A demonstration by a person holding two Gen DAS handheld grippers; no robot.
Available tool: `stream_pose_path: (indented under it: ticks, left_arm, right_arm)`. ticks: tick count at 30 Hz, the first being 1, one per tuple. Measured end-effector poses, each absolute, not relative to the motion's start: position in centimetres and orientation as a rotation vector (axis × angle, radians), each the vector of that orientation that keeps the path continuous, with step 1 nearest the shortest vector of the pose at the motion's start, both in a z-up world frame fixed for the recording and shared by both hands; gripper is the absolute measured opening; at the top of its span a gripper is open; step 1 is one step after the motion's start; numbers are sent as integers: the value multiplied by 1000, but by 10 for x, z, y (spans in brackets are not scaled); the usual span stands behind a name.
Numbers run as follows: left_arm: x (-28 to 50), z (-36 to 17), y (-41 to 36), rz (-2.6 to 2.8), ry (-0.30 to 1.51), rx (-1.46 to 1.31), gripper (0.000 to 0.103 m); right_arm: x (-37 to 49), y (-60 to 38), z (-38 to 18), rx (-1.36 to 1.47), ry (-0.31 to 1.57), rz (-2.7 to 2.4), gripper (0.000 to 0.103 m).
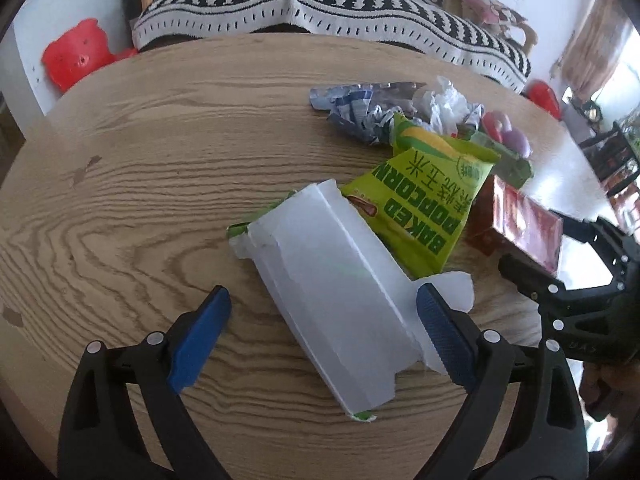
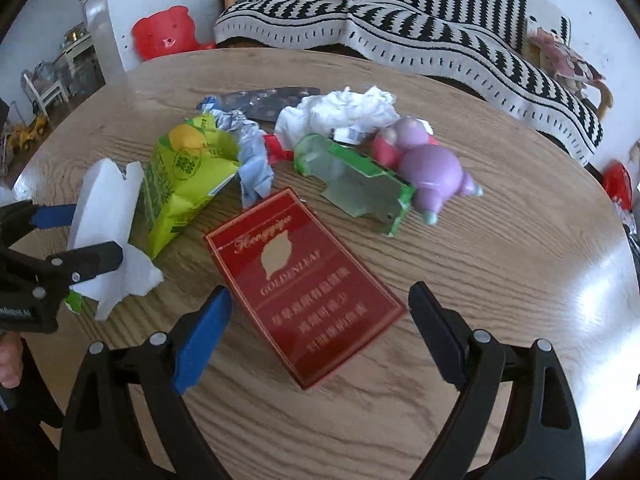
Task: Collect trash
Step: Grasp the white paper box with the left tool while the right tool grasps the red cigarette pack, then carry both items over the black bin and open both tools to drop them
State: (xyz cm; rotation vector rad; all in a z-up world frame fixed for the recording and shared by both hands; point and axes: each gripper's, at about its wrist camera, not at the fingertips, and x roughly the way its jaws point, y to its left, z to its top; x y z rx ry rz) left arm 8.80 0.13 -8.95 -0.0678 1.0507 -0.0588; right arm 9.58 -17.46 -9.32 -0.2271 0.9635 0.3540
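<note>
I have both tools over the round wood-grain tabletop (image 1: 140, 168), where the litter lies heaped from the middle toward the far edge. My left gripper (image 1: 323, 334) has its jaws standing wide apart, straddling the flattened white paperboard carton (image 1: 332, 280) without pressing it; the carton overlaps the lime-green crinkled popcorn bag (image 1: 424, 204). My right gripper (image 2: 318, 334) is likewise spread wide, one finger on each side of the glossy dark-red cigarette box (image 2: 304, 292), not yet touching it as far as I can see. Behind it lie a torn green-edged clear packet (image 2: 360, 188), a crumpled white tissue (image 2: 344, 114) and a purple-and-pink plastic toy (image 2: 432, 168) near the far edge. I judge the white carton light and springy, likely to buckle, so I would pinch it across its narrow width near the creased middle. The red box looks stiff but slick and probably empty; I would close across its long sides, gently, so it does not squirt out or crush
</note>
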Motion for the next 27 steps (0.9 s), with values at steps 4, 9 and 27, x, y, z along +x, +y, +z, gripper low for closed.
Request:
stream_pose_path:
  ticks: [4, 9, 27]
  left_arm:
    - [85, -87, 0, -43, 1029, -31, 62]
    - [84, -84, 1, -42, 1031, -26, 47]
    - [73, -44, 2, -78, 957, -48, 44]
  right_arm:
    - [94, -169, -94, -242, 964, 377, 76]
    - [87, -167, -89, -238, 951, 392, 71]
    - [49, -207, -46, -136, 889, 357, 63]
